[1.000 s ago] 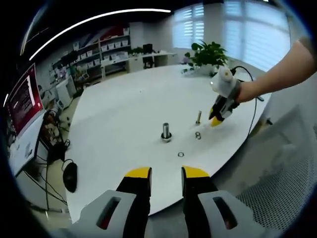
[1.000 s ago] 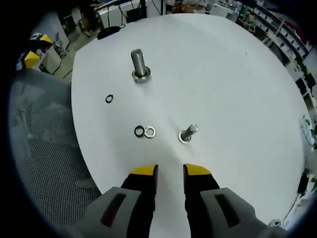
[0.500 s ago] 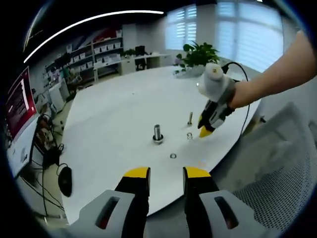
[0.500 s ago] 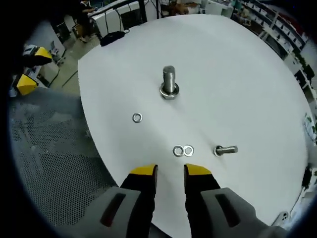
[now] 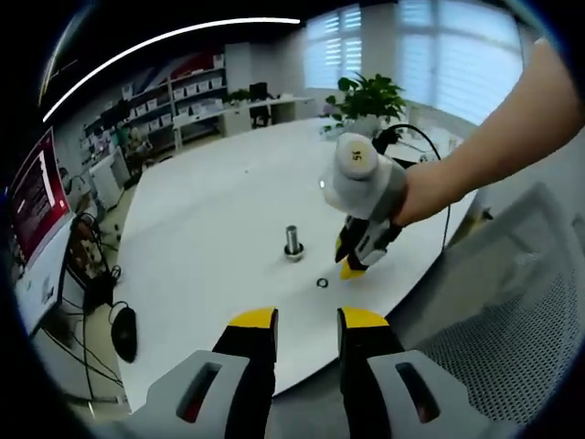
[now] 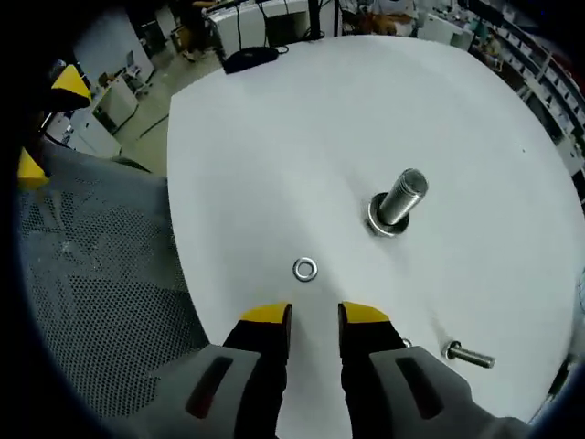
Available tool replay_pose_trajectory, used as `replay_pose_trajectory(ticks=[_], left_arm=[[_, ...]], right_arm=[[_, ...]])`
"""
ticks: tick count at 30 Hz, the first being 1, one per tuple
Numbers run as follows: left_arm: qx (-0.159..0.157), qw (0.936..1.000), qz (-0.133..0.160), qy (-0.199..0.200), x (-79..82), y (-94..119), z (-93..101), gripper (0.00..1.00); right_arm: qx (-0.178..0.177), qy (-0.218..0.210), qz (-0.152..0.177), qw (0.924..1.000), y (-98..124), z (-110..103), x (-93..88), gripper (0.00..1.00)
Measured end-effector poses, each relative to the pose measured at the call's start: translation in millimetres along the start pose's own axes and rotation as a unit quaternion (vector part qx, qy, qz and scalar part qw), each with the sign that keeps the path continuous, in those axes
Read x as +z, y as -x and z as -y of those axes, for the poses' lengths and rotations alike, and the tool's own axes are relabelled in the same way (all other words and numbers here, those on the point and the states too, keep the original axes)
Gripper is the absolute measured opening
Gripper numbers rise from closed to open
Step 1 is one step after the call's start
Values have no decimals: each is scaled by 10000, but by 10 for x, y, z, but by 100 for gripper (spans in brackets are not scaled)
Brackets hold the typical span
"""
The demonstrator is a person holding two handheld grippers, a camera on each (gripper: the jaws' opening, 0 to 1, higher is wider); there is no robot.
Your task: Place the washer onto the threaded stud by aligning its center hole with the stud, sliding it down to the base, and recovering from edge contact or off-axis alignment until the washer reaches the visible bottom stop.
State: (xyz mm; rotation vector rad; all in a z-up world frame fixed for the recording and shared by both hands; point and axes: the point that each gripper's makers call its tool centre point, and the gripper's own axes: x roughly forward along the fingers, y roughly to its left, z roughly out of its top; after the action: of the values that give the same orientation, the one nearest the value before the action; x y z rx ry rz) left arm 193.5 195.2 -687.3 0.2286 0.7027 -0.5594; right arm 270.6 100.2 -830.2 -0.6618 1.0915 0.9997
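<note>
A thick threaded stud (image 5: 293, 242) (image 6: 399, 199) stands upright on the round white table (image 5: 210, 210) (image 6: 302, 137). A single steel washer (image 6: 304, 269) (image 5: 322, 283) lies flat near the table's edge. My right gripper (image 6: 315, 315) (image 5: 352, 269) hovers just short of that washer, open, with nothing between its jaws. A hand holds it. My left gripper (image 5: 307, 320) stays back off the table edge, open and holding nothing; its yellow tips (image 6: 69, 82) peek in at the far left of the right gripper view.
A small bolt (image 6: 468, 356) lies on its side at the lower right, with another washer (image 6: 405, 344) beside my right jaw. A mesh chair (image 6: 91, 274) (image 5: 512, 338) sits against the table's edge. A plant (image 5: 370, 91) stands at the table's far side.
My right gripper has swung from the pair of washers and the small bolt over to the lone washer near the big stud. The left gripper has barely moved.
</note>
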Motion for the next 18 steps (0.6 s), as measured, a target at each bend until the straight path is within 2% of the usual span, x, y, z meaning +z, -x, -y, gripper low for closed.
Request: replay_pose_trajectory(ticks=[3,6,11,15,18], left_arm=[[-90,9998,-84,158,-30,-18,2,25],[67,9999,60,92,17,25,-30,24],[74,9999,65,124,12,18,-43,24],[53,9999,74,78,23,14,-30,24],[36,9999,85,97,23,16,-25,24]], right_arm=[[58,60,91,9999,-58,-66,105,23],[70,283,48,9996,-122,-107,142,23],[4,415,-113,9991,-199,-84,125,21],[-8,415,-18,9991,-193,-55,139,19],[11,591,22,9983,-190,-45,141,17]])
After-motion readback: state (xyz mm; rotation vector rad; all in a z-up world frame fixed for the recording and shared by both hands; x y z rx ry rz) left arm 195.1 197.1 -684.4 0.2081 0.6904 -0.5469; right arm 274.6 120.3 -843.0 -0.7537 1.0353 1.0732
